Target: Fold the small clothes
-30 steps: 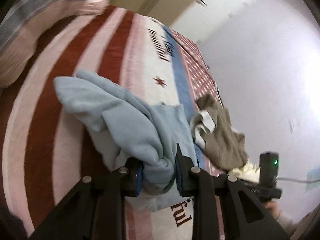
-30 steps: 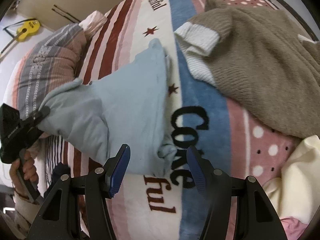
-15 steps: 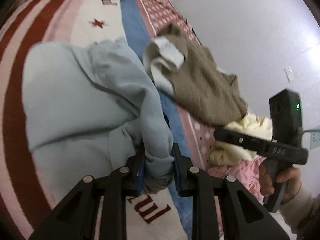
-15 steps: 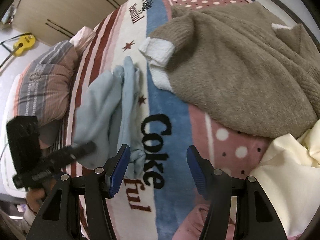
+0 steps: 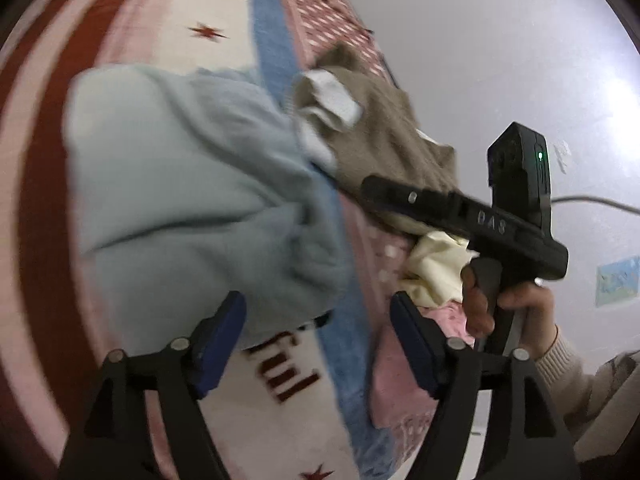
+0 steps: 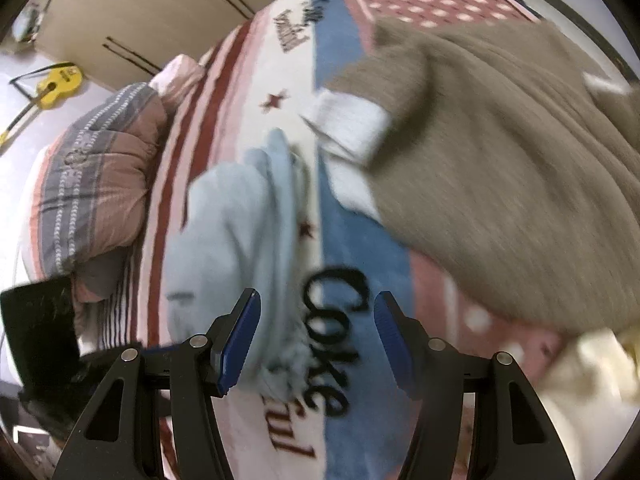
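A light blue garment [image 5: 192,184] lies doubled over on the striped blanket [image 5: 280,380]. My left gripper [image 5: 316,320] is opening. The garment's bunched near end sits just ahead of its blue pads, and neither pad presses on it. In the right wrist view the same garment [image 6: 232,224] runs down to my right gripper [image 6: 316,312], which is open over the "Coke" lettering. The cloth's end lies by the left pad [image 6: 240,336] without being pinched. A hand [image 5: 516,308] holds the right gripper at the right of the left wrist view.
A brown knit sweater [image 6: 500,200] with a white cuff [image 6: 348,120] lies to the right of the blue garment. Cream cloth [image 5: 432,268] and pink cloth [image 5: 440,316] are heaped at the bed's near right. A plaid quilt [image 6: 92,184] is bunched at the left, with a yellow guitar [image 6: 60,80] behind it.
My left gripper carried the blue garment's end across to the right over the rest of it, then let go and spread its jaws. The right gripper shifted a little and stayed open.
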The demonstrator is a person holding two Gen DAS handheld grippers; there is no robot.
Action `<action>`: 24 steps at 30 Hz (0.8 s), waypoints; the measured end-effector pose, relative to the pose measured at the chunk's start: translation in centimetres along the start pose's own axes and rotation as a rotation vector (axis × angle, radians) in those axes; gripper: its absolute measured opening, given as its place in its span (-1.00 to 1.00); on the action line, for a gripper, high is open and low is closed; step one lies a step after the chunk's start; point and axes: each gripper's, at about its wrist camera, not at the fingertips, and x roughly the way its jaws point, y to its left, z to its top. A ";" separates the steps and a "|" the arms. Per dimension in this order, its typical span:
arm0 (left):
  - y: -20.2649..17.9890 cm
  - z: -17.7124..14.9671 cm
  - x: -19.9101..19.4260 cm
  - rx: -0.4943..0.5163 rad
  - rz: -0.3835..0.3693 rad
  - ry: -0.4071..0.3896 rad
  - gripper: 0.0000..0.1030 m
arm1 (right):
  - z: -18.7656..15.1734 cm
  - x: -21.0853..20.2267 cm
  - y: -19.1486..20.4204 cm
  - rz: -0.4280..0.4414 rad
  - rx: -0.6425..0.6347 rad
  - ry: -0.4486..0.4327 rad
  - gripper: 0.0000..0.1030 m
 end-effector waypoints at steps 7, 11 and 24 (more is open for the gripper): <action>6.8 0.7 -3.9 -0.136 0.208 -0.075 0.41 | 2.6 5.2 4.1 0.039 -0.080 0.022 0.07; 9.0 0.8 -4.5 -0.190 0.218 -0.107 0.41 | 2.3 7.6 5.3 -0.025 -0.121 0.021 -0.09; 10.9 1.2 -2.7 -0.221 0.116 -0.089 0.41 | -0.2 6.0 2.2 -0.122 -0.061 0.017 -0.77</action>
